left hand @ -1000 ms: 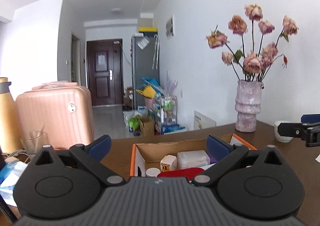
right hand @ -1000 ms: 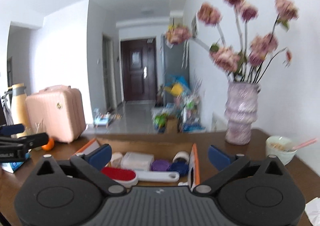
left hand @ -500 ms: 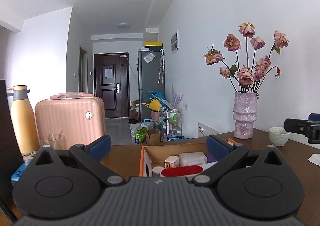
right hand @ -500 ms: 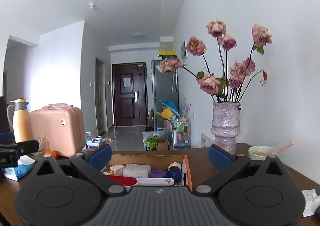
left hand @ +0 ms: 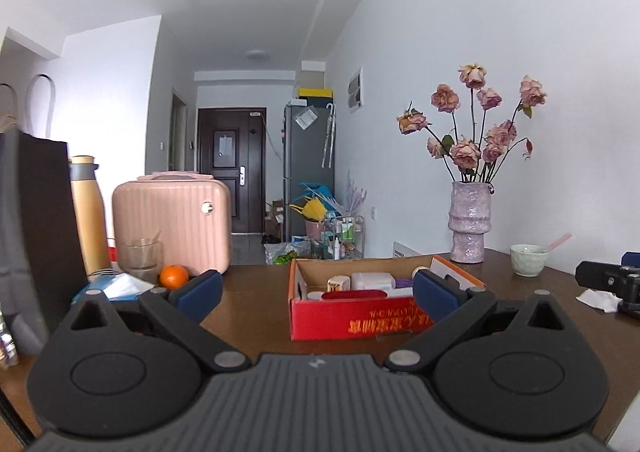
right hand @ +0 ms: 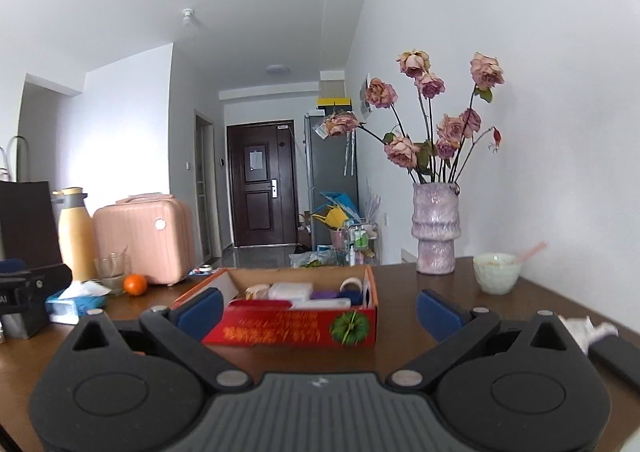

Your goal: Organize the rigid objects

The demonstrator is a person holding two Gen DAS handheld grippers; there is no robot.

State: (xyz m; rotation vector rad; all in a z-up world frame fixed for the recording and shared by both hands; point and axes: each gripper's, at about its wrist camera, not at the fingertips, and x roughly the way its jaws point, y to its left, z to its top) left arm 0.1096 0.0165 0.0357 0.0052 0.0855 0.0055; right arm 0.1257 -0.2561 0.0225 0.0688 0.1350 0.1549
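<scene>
A red cardboard box (left hand: 360, 322) stands on the brown table; it also shows in the right wrist view (right hand: 296, 328). It holds several small items: a white case (left hand: 370, 280), a red flat piece (left hand: 354, 295), a tape roll (right hand: 351, 284), purple and blue pieces. My left gripper (left hand: 318, 292) is open and empty, a short way in front of the box. My right gripper (right hand: 318, 314) is open and empty, also in front of the box. Each gripper shows at the edge of the other's view.
A pink vase (left hand: 469, 228) with dried roses and a small bowl (left hand: 528, 259) stand at the back right. A pink case (left hand: 172, 226), yellow flask (left hand: 89, 211), glass (left hand: 140, 255), orange (left hand: 173, 276) and tissue pack (right hand: 74, 302) stand at the left. Crumpled tissue (left hand: 596, 298) lies at the right.
Both grippers have pulled back from over the box and away from it. The box's red front wall now shows in both views. Both stay open.
</scene>
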